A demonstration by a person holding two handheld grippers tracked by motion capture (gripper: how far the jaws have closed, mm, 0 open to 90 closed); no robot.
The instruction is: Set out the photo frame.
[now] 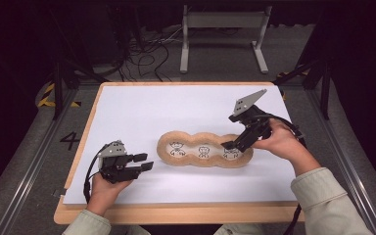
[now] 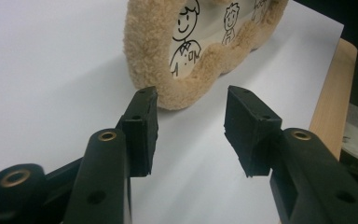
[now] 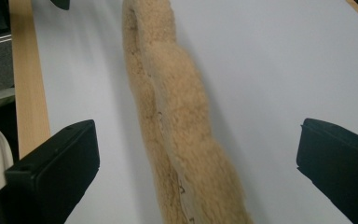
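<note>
Plush frame (image 3: 182,135) lies between open jaws, untouched.

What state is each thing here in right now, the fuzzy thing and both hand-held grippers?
Plush case: flat on the white sheet, free of both hand-held grippers.
Left hand-held gripper: open, short of the case's left end.
Right hand-held gripper: wide open above the case's right end.

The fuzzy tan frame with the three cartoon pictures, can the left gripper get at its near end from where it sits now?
Probably yes: the left gripper is open, and bare white sheet lies between it and the frame.
</note>
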